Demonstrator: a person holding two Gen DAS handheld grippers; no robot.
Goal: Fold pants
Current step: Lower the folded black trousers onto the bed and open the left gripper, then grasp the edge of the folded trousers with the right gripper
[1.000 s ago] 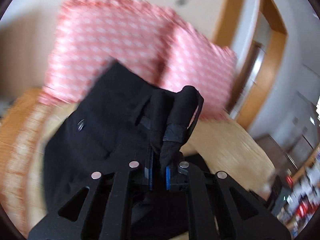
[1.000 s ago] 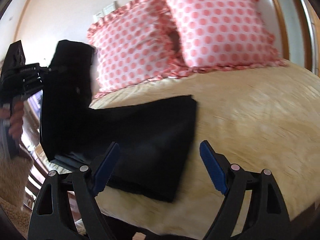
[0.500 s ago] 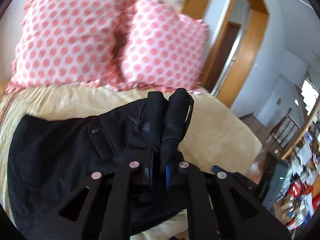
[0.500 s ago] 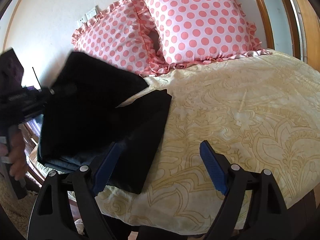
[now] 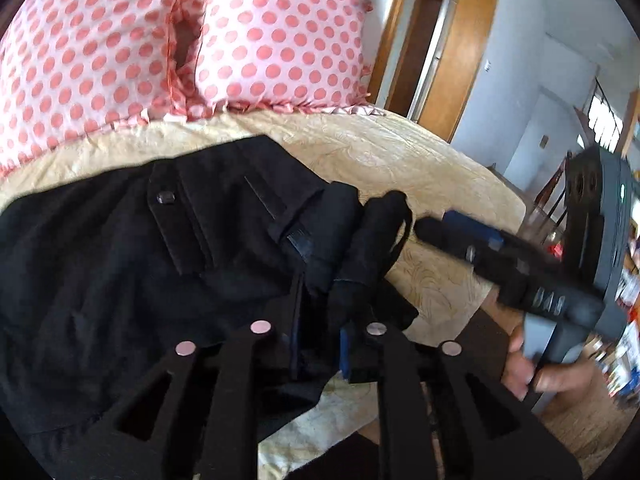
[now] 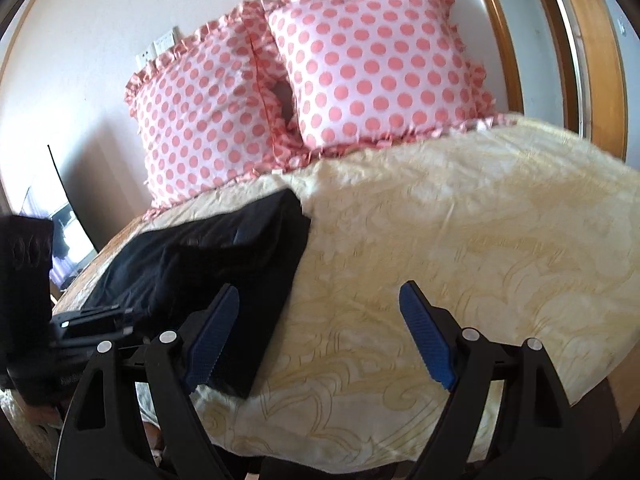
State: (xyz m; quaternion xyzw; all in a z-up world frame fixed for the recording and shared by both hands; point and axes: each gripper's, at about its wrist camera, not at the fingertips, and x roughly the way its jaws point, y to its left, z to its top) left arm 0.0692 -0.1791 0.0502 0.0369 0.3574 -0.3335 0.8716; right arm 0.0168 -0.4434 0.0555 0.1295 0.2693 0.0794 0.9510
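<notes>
Black pants point(image 5: 132, 264) are now lying down on the bed point(image 5: 372, 152), no longer lifted; the left gripper point(image 5: 320, 300) is still pinching the waistband at 6 o'clock. The right gripper point(image 6: 316, 340) is staying open, pants at its 10 o'clock: the fold is landing.

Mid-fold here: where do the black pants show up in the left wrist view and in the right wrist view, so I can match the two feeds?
Left wrist: the black pants fill the left and centre, a bunched fold clamped in the left gripper.
Right wrist: the black pants lie at lower left on the bedspread, behind the left finger of the open right gripper.
Shared landmark: the polka-dot pillows beyond the pants.
</notes>
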